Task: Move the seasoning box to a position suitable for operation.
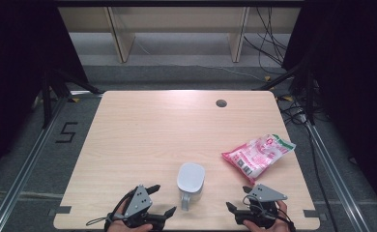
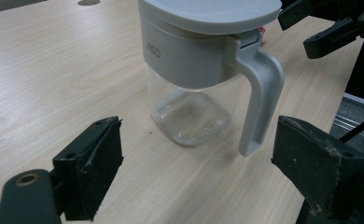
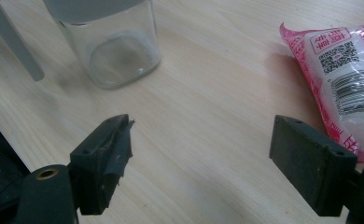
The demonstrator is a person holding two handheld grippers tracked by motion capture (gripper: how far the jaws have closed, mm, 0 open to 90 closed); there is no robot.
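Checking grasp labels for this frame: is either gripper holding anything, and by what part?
Nothing is held. The left gripper and the right gripper are both open with empty jaws; the jug stands free between them, and the pink bag lies untouched.

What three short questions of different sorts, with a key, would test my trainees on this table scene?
1. True or false: the jug has its grey lid on.
2. Which gripper is nearer the pink bag: A) left gripper B) right gripper?
3. Fill in: the glass body of the jug looks ____.

Key: 1. true. 2. B. 3. empty.
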